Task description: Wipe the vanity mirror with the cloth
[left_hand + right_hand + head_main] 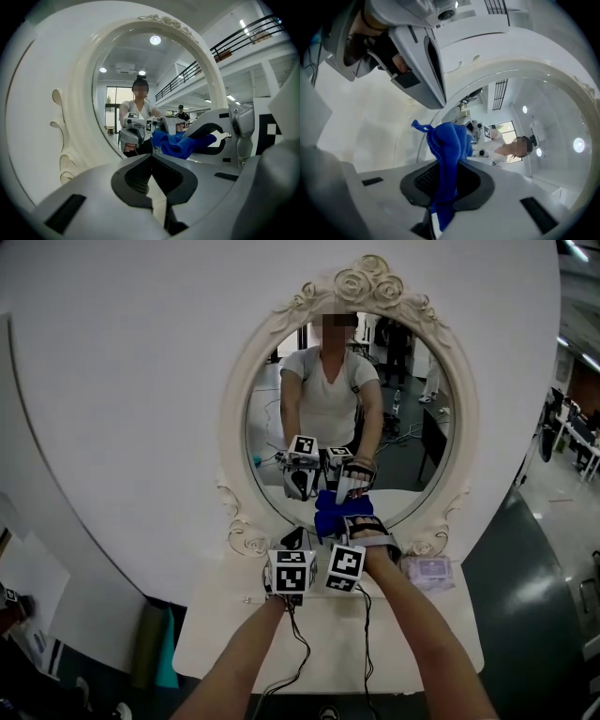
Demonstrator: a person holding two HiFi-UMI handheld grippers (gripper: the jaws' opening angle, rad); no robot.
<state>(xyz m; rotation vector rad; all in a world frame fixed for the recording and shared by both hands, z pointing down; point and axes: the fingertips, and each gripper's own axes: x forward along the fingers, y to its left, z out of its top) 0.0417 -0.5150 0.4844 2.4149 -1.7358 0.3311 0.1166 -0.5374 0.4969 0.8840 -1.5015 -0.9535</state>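
The oval vanity mirror [412,399], set in a cream frame [251,390] carved with roses at the top, stands upright at the far edge of a white worktop [427,638]. The person faces it from the near side, both forearms reaching forward.

The right gripper [345,526] is up against the lower middle of the glass. Its jaws are clamped on a blue cloth [328,514], which bunches out ahead of them and hangs down through the pads in the right gripper view. In the head view the cloth meets its own reflection, so it seems to be touching the glass or just off it. The left gripper [292,545] sits just left of the right one, low by the bottom of the frame. Its jaws are drawn together with nothing between them.

The wiping looks to be in hand at the bottom of the glass, with most of the oval above yet to cover. The next move calls for pressing the cloth flat and sweeping it up and across, with only the cloth meeting the glass and not the hard jaws.

A small pale packet [429,570] lies at the worktop's far right, and thin cables [298,648] trail toward the near edge. A plain white wall [122,381] backs the mirror. To the right is an open hall with dark flooring and desks.
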